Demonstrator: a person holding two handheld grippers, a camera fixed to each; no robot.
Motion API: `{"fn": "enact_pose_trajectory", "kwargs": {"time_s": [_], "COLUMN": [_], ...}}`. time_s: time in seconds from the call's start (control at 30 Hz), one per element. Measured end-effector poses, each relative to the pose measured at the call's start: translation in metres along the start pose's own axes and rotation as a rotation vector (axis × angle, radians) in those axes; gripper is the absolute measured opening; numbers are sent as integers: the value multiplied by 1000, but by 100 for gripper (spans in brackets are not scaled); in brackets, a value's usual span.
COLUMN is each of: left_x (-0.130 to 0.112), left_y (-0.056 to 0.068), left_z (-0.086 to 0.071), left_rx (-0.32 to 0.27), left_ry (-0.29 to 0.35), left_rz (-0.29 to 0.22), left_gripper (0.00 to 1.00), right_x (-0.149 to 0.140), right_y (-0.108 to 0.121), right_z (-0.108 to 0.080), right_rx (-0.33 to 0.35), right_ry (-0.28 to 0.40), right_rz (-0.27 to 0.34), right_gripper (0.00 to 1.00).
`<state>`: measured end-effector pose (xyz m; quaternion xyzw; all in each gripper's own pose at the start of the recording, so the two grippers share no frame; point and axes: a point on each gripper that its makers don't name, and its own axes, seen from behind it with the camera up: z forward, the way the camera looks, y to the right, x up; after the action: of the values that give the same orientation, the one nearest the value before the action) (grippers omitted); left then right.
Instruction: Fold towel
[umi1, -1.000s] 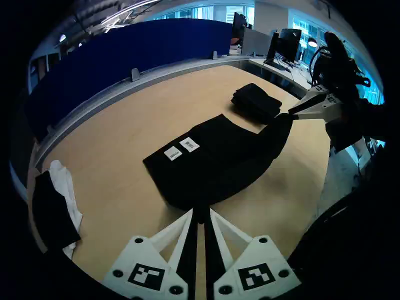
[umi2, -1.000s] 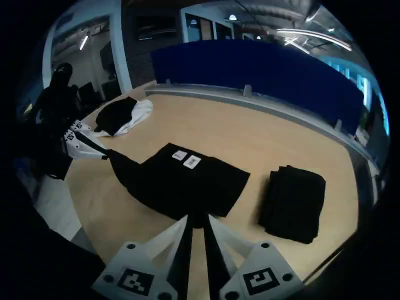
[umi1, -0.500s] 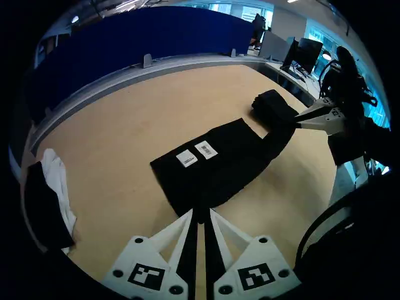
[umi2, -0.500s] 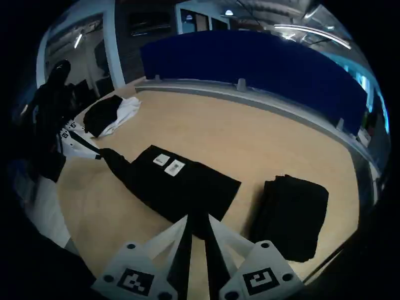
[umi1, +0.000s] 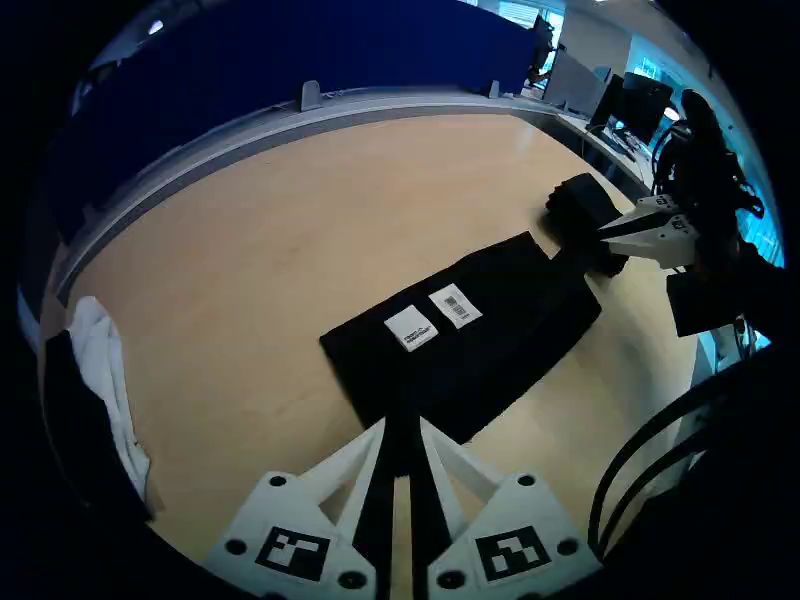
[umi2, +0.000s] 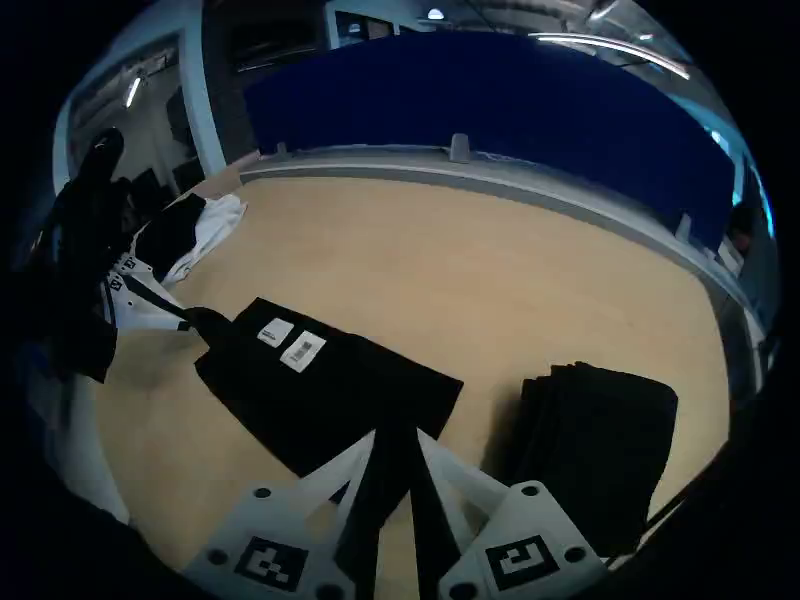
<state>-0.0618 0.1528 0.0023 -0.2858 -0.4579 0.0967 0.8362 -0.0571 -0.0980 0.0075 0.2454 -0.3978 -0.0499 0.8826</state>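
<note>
On wooden table | black towel spread | blue partition behind (office)

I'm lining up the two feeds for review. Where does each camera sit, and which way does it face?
Left gripper view: rides the left gripper, looking along its fingers over the black towel toward the right gripper at the far end.
Right gripper view: rides the right gripper, facing the opposite way across the towel toward the left gripper.
Shared: the towel, folded black stack, table, blue partition.
</note>
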Motion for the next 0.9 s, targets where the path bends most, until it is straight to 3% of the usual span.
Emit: {"fn": "enact_pose_trajectory", "kwargs": {"time_s": [0.4, 0.63, 0.7, 0.9], "left_x": [0, -2, -2, 0], "left_y": [-12, -18, -19, -30], "left_z": [19, 31, 34, 36], "left_rx": [4, 24, 31, 62], "left_ry": [-13, -28, -29, -11], "left_rz": [-3, 34, 40, 30], "left_gripper": [9, 13, 24, 40], "right_x": [0, -1, -2, -4], "right_y": [6, 8, 9, 16], "right_z": [14, 22, 24, 27], "right_rx": [-17, -27, -36, -75], "right_ry": [-13, -18, -20, -14], "right_rz": [12, 15, 16, 5], "right_gripper": [15, 15, 15, 25]}}
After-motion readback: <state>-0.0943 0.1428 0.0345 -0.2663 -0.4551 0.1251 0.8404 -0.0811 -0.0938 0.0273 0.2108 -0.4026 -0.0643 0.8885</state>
